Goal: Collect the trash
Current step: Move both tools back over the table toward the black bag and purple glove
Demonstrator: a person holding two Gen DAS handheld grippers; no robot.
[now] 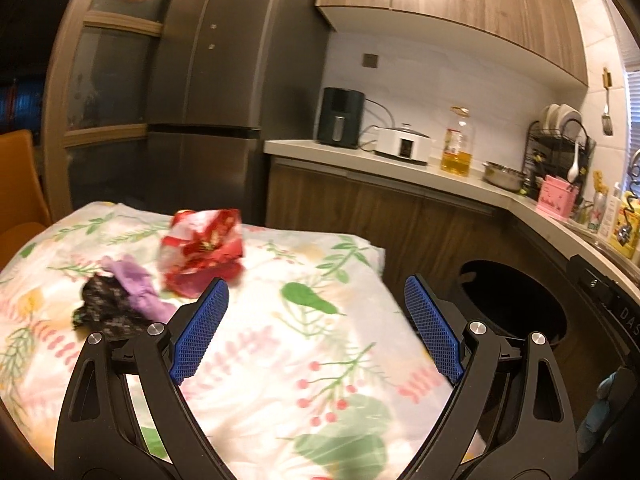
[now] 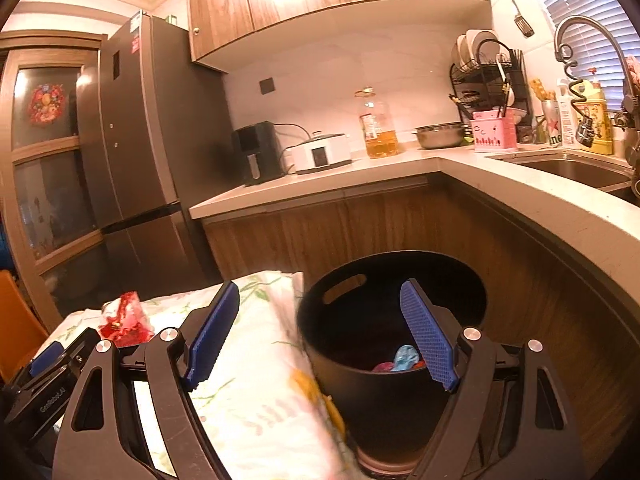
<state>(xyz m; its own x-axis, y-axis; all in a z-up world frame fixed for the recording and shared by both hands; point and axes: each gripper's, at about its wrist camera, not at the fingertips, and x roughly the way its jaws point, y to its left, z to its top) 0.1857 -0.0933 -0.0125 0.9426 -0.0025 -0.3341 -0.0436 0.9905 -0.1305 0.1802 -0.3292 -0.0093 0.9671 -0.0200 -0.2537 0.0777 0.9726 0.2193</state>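
The desk (image 1: pixel 328 360), under floral cloth, is filling the lower frame; the black bin (image 2: pixel 384 360) is standing lower right. Red wrapper (image 1: pixel 204 252), purple scrap (image 1: pixel 134 284) and dark scrap (image 1: pixel 106 308) are lying left of centre. Both the left hand-held gripper (image 1: pixel 316 328) and right hand-held gripper (image 2: pixel 320 336) are released, empty; approach low, straddling one piece.

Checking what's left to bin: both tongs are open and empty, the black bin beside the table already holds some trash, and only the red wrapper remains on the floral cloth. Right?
Not only the red wrapper: the left wrist view shows purple scrap and black scrap on the floral cloth too. The rest holds: left tongs and right tongs open, empty; black bin holds trash.
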